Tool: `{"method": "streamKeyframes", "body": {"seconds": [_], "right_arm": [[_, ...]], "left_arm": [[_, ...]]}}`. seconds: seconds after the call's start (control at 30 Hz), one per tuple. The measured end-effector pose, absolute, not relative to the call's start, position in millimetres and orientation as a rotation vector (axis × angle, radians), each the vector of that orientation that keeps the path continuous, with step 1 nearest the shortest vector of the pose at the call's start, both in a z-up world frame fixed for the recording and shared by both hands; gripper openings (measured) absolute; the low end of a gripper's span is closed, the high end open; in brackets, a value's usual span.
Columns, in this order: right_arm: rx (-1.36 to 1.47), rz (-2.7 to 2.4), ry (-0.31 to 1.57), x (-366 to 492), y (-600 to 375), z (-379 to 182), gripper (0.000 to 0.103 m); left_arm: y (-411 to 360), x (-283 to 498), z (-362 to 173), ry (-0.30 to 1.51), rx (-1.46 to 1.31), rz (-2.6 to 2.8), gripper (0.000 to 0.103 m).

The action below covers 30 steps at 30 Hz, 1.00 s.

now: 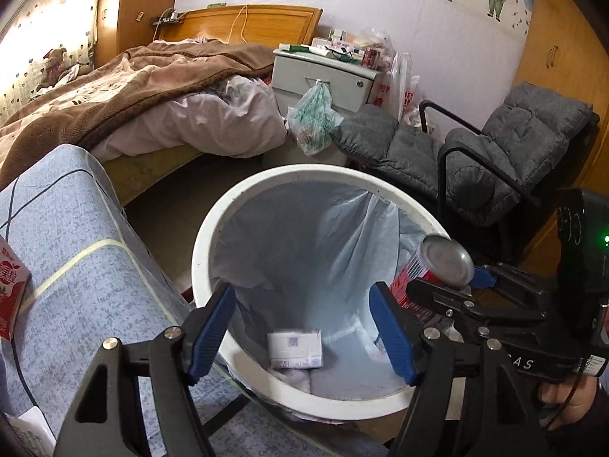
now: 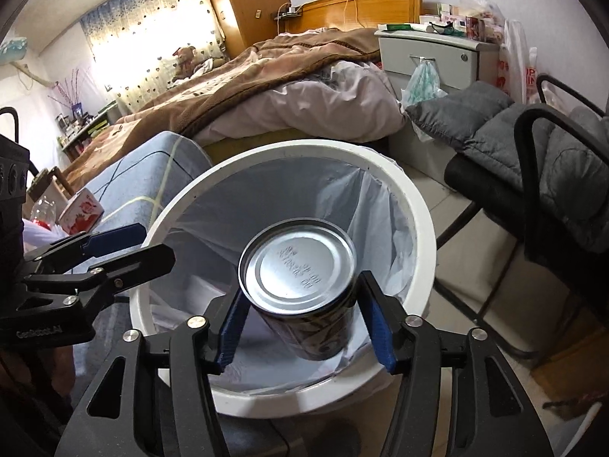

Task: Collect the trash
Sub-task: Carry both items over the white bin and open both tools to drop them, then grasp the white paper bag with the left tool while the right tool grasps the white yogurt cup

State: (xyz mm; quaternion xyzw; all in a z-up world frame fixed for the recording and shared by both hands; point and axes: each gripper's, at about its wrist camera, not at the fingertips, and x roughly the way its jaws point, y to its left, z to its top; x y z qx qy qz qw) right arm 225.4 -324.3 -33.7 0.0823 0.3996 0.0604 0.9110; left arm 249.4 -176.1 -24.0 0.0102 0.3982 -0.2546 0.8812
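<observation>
Scene: a bedroom is seen, with a white round trash bin (image 1: 213,251) standing on the floor beside a blue patterned cloth-covered surface (image 1: 76,228).
Bin liner: a thin pale plastic bag (image 1: 304,236) is fitted inside the bin, its edge folded over the rim.
Left hand-held gripper (image 1: 304,327): it is held above the bin's near edge, pointing down into it; the blue pads (image 1: 213,327) are spread wide apart and nothing is between them.
Small carton: a white box with printed labels (image 1: 295,348) is seen low inside the bin, below and between the left fingers.
Right hand-held gripper (image 2: 304,323): it is held over the bin's mouth with the can between its blue pads (image 2: 380,327). The left pad appears to lie against the can's side; whether the right pad presses on it cannot be told.
Can (image 2: 300,270): a metal tin with a silver embossed end and a dark printed side is tilted, end facing the camera, above the bin's opening. From the left wrist view its side shows red and white.
Milk carton: a red and white carton (image 1: 9,289) lies on the blue cloth, apart from the bin.
Surroundings: an unmade bed with a brown blanket (image 1: 114,87), a grey nightstand (image 1: 323,76) and a grey padded chair (image 1: 495,152) are seen beyond the bin.
</observation>
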Motion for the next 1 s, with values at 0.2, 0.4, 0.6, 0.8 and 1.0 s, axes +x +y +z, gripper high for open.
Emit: {"method": "streamKeyframes", "body": {"seconds": [0.2, 0.4, 0.6, 0.8, 1.0], "right_arm": [[0.162, 0.132, 0.773, 214, -319, -17, 0.062], [0.154, 0.164, 0.74, 195, -304, -1, 0.064], [0.111, 0.211, 0.723, 173, -275, 12, 0.064], [0.087, 0.263, 0.7, 155, -251, 21, 0.064], [0.069, 0.318, 0.703, 143, -229, 20, 0.064]], "left_arm": [[-160, 240, -11, 0.78, -0.014, -0.492, 0.075], [-136, 222, 3, 0.739, -0.048, -0.435, 0.075], [-112, 199, 9, 0.737, -0.059, -0.386, 0.076], [-91, 172, 15, 0.697, -0.057, -0.349, 0.079], [-70, 149, 16, 0.663, -0.054, -0.316, 0.079]]}}
